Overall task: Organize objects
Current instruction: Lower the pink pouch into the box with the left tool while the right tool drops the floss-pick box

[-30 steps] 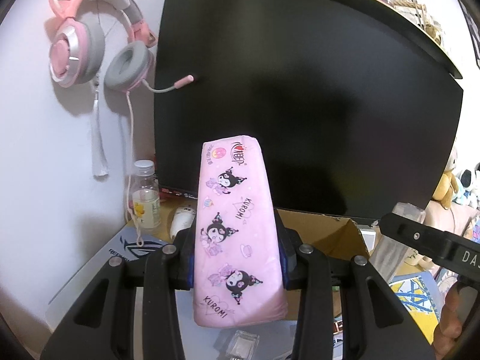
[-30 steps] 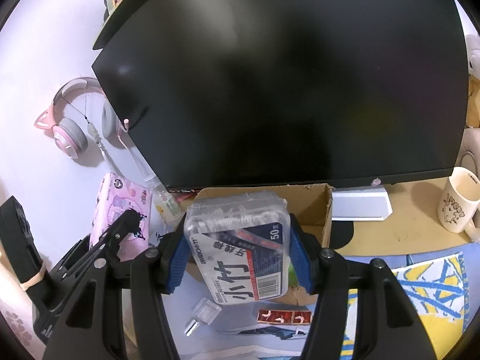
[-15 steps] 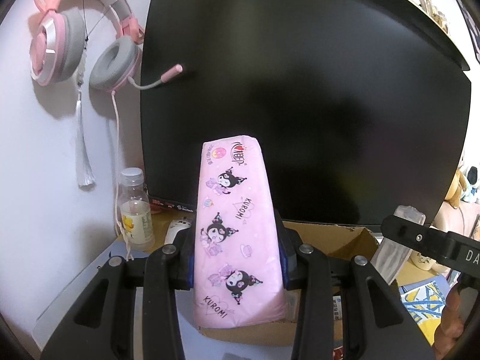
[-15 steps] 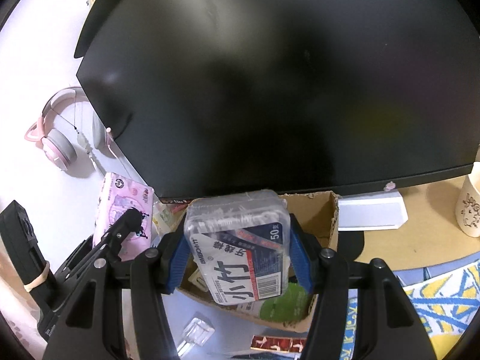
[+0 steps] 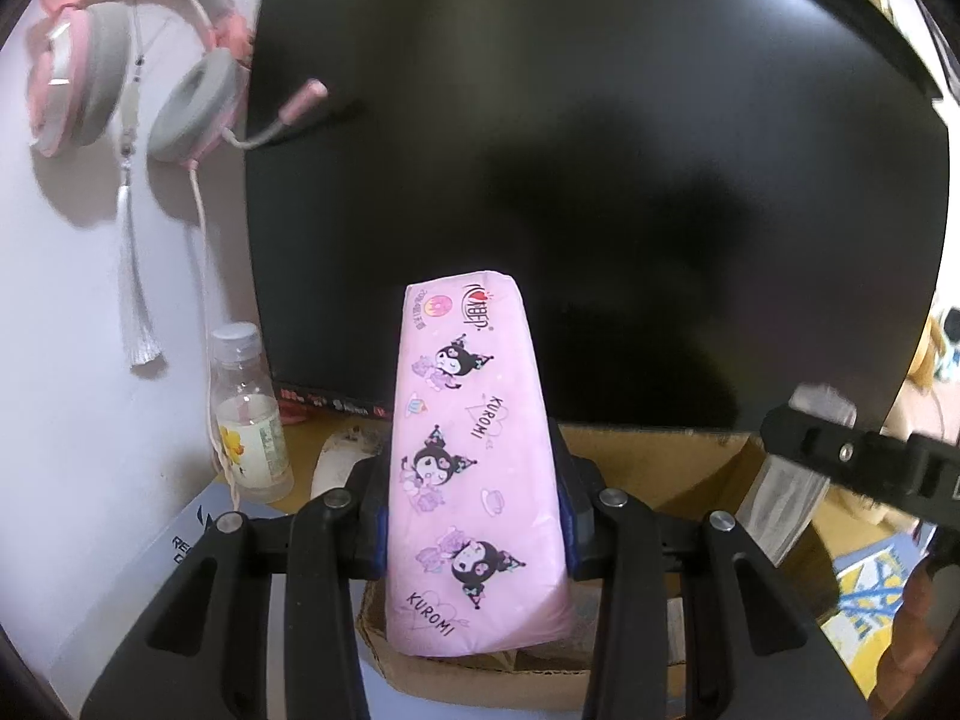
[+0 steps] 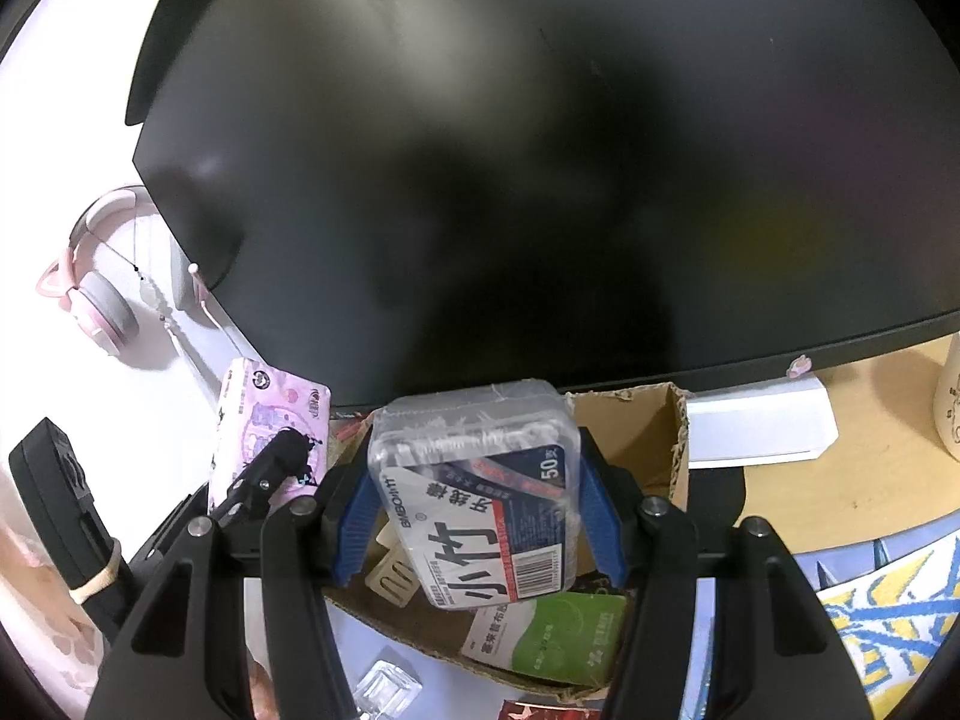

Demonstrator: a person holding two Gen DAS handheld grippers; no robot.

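My left gripper (image 5: 474, 516) is shut on a pink Kuromi tissue pack (image 5: 468, 456), which stands up between the blue pads over the near edge of an open cardboard box (image 5: 672, 450). My right gripper (image 6: 480, 516) is shut on a clear plastic box of floss picks (image 6: 480, 498), held above the same cardboard box (image 6: 636, 438). In the right wrist view the tissue pack (image 6: 264, 414) and the left gripper show at the left. A green packet (image 6: 552, 636) and a small card lie inside the box.
A large black monitor (image 5: 570, 180) fills the background right behind the box. Pink cat-ear headphones (image 5: 120, 60) hang on the wall at left, above a small bottle (image 5: 246, 414) and a white mouse (image 5: 339, 462). A mug (image 6: 948, 402) stands at right; a clear cube (image 6: 384, 690) lies near.
Both grippers have moved forward and down toward the cardboard box, which now lies directly under the held tissue pack and floss box. The monitor looms larger. Both grips are unchanged.
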